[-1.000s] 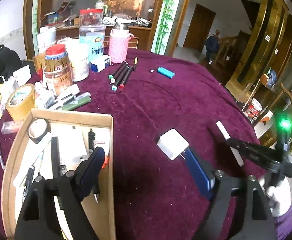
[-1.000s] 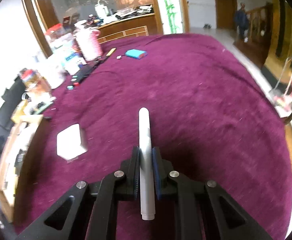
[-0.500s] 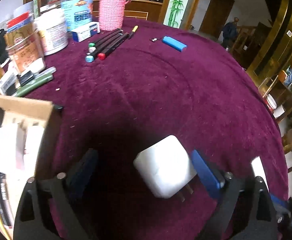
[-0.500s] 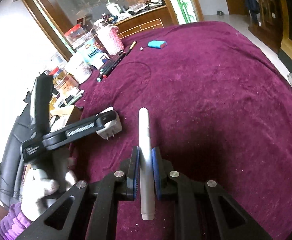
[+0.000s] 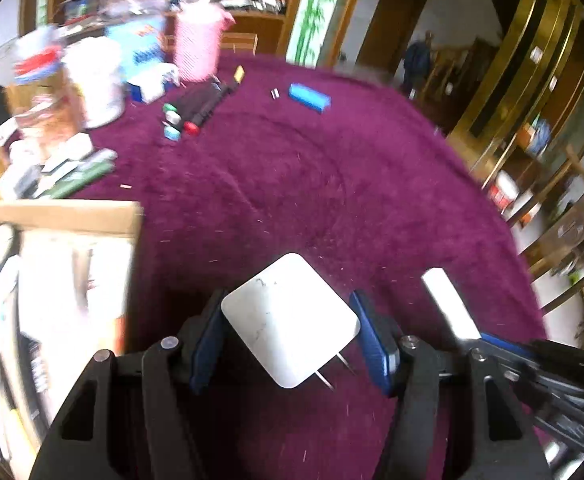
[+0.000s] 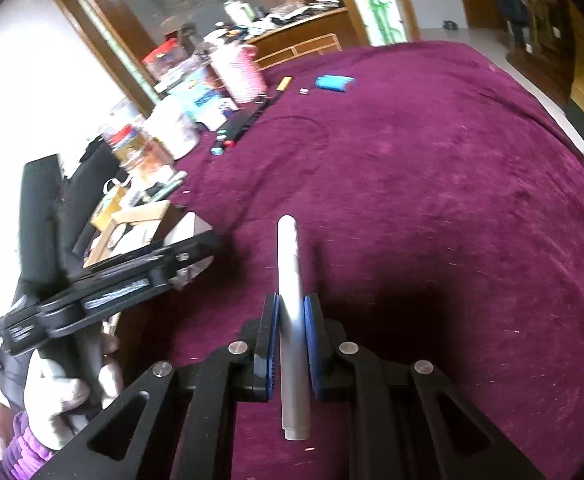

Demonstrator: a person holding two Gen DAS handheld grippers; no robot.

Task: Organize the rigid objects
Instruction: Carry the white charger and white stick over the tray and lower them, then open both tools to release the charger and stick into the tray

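My left gripper (image 5: 289,336): jaws have just been closing in; its blue pads now sit against both sides of the white charger plug (image 5: 287,318), so I have hold of it
White charger plug: flat square face up toward the camera, its two metal prongs pointing down and to the right, over the purple tablecloth (image 5: 332,184)
My right gripper (image 6: 292,334): clamped tight on the white pen (image 6: 290,304), which runs straight along the fingers and sticks out past both ends of the pads
White pen: held above the cloth; its tip also shows at the right of the left wrist view
Cardboard box (image 5: 63,216): just left of the plug, open, with tape and stationery inside, blurred
My left hand (image 6: 57,392): in a pale glove with a purple cuff, gripping the handle
Markers (image 5: 191,112): a dark bundle lying well beyond, near the pink flask (image 5: 197,46)
Blue lighter (image 5: 310,97): alone on the cloth, far side
Jars and boxes (image 5: 91,76): crowded at the far left edge, blurred
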